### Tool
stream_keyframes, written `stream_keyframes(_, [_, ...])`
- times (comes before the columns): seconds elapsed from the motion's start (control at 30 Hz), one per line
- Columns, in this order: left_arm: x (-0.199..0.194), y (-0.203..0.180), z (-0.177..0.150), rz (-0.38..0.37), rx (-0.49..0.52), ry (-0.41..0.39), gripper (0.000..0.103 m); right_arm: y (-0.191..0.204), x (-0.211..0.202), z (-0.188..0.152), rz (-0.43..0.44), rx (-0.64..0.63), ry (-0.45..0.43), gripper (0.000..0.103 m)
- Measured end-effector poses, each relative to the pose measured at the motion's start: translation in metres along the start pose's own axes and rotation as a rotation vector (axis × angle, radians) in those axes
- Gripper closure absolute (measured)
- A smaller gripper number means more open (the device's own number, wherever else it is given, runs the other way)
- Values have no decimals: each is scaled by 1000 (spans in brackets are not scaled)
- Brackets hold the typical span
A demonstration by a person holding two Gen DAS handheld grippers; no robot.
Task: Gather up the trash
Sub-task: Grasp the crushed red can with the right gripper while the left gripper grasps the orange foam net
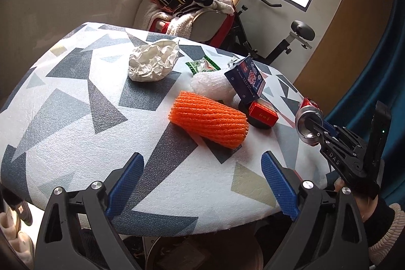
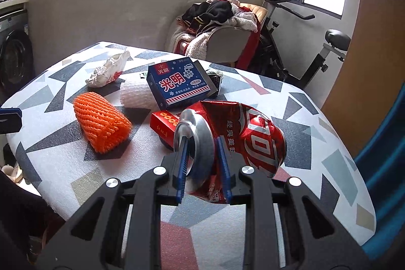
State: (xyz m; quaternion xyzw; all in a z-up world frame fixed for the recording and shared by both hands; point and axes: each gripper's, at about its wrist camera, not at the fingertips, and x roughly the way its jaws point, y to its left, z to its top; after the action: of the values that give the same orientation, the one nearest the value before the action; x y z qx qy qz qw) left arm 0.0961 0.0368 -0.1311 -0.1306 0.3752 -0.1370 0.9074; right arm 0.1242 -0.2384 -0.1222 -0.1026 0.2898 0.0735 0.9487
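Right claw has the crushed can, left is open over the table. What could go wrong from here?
1. The right claw pinches the crushed red can only at its rim end, with the body sticking out, so it may twist or slip free.
2. The blue box leans on the white foam net and may topple if nudged.
3. The open left claw is near the orange foam net, which may roll away.

— What was the can (image 2: 243, 133) made of?
— Shiny metal, all dented. The orange net (image 1: 208, 119) was soft, bumpy foam.
— And the worktop (image 1: 76, 138)?
— A grainy, matt cover. The white ball (image 1: 153, 60) was crinkly paper, and the blue box (image 2: 178, 85) was smooth card.
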Motion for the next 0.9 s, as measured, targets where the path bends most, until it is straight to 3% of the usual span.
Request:
stream_keyframes(0.3, [47, 12, 26, -30, -158, 88, 20, -4, 7, 1, 29, 42, -11, 78])
stream_keyframes(0.47, [80, 19, 35, -140, -404, 137, 22, -6, 10, -1, 29, 48, -10, 78])
stream_keyframes(0.6, [108, 30, 37, -103, -592, 171, 39, -7, 12, -2, 29, 50, -7, 78])
stream_keyframes(0.67, [116, 36, 38, -77, -631, 165, 47, -7, 11, -2, 28, 47, -5, 78])
stream_keyframes(0.7, [120, 38, 38, -72, -639, 165, 61, -6, 11, -3, 28, 42, -4, 78])
stream_keyframes(0.77, [122, 41, 38, -53, -626, 168, 80, -6, 10, -2, 28, 35, -4, 78])
stream_keyframes(0.9, [110, 39, 42, -36, -513, 137, 84, -4, 5, 0, 28, 30, -15, 78])
